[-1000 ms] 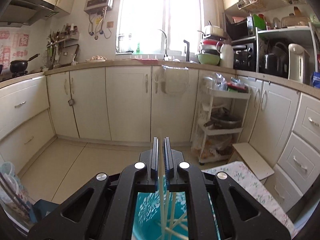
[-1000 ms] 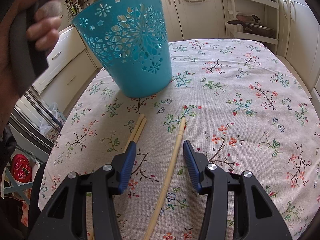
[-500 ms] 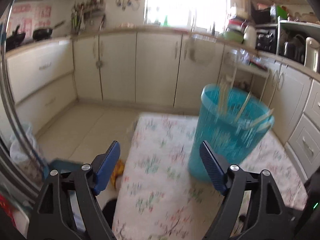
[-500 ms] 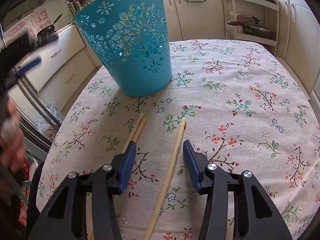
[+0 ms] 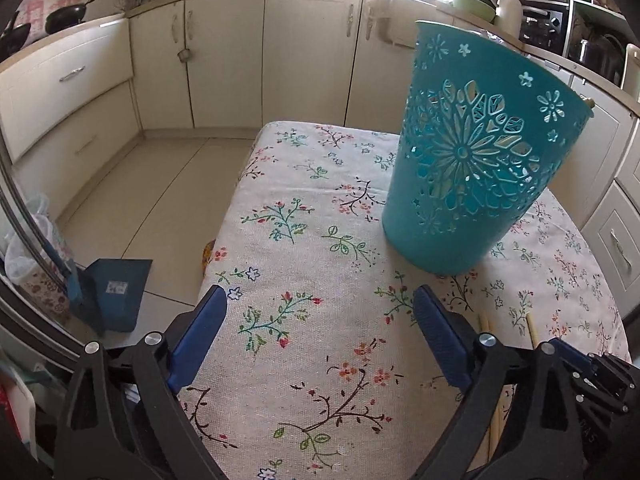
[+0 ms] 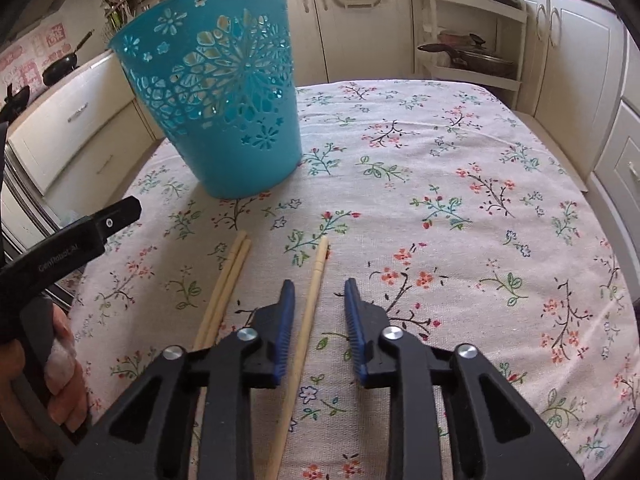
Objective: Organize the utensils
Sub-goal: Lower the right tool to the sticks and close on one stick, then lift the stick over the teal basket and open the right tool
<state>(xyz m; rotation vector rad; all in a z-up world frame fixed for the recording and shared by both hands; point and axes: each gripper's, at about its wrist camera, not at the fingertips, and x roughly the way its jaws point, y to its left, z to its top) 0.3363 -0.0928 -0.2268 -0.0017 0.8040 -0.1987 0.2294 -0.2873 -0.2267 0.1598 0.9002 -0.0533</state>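
A teal cut-out basket (image 6: 224, 108) stands on the floral tablecloth (image 6: 460, 184); it also shows in the left wrist view (image 5: 476, 168), with chopsticks visible through its holes. A single wooden chopstick (image 6: 310, 300) lies on the cloth between the fingers of my right gripper (image 6: 318, 294), which is open and low over it. A pair of chopsticks (image 6: 226, 286) lies just left of it; their tips show in the left wrist view (image 5: 486, 322). My left gripper (image 5: 318, 306) is open and empty over the cloth, near the table's left edge.
Cream kitchen cabinets (image 5: 304, 60) surround the table. A blue dustpan (image 5: 116, 292) stands on the floor at the left. A white shelf cart (image 6: 472, 40) with a pan stands behind the table. The left gripper's body (image 6: 72, 248) reaches in at the left of the right wrist view.
My left gripper, shut above the basket on a chopstick a second ago, has opened, left it in the basket, and dropped back low over the cloth. My right gripper's fingers have narrowed around the single chopstick.
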